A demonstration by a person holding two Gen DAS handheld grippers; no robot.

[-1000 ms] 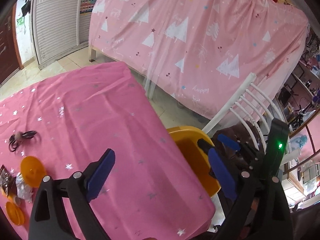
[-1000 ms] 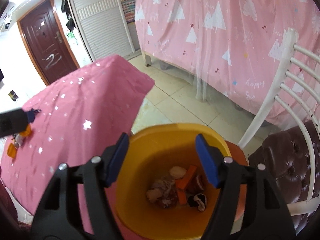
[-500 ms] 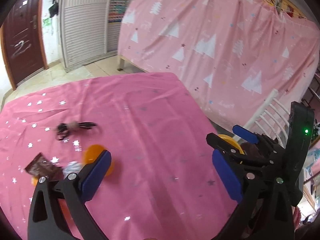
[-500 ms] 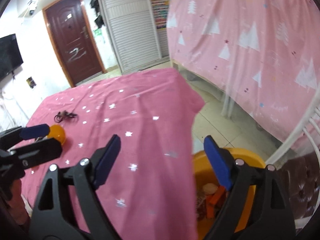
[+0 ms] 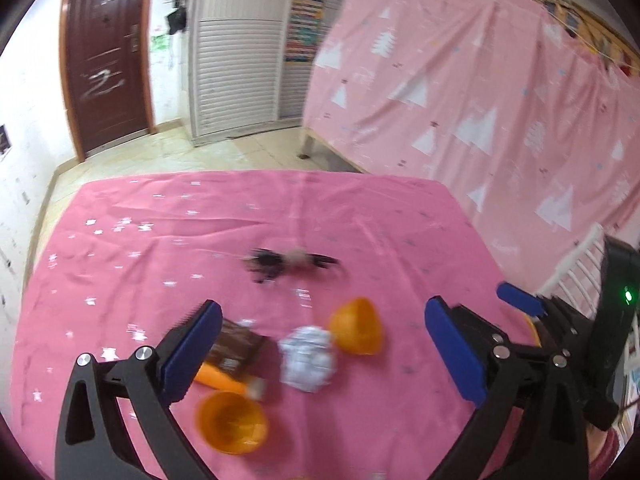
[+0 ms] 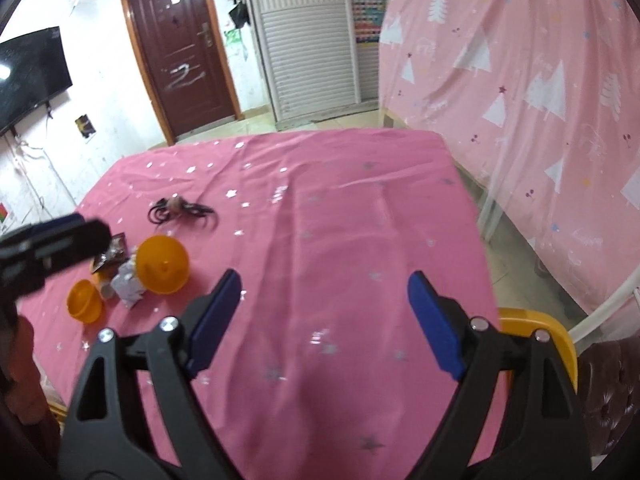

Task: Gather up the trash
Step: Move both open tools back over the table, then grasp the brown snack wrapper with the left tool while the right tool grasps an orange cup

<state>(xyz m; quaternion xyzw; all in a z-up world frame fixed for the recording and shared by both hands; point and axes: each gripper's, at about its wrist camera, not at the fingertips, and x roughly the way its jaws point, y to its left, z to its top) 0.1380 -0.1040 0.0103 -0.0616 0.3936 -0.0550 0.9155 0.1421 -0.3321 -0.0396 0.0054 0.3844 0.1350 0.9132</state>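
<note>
Up front, bare tablecloth (image 6: 340,240) (trash pile (image 6: 132,276) near left edge)

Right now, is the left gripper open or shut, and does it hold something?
Open and empty: the left gripper has its blue pads wide apart above the crumpled paper ball, touching nothing.

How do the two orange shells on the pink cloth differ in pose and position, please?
The near shell lies with its hollow open to the left wrist camera; the far shell shows its domed back in the right wrist view. The near one sits by the wrapper, the far one beside the paper ball. Both are orange plastic.
</note>
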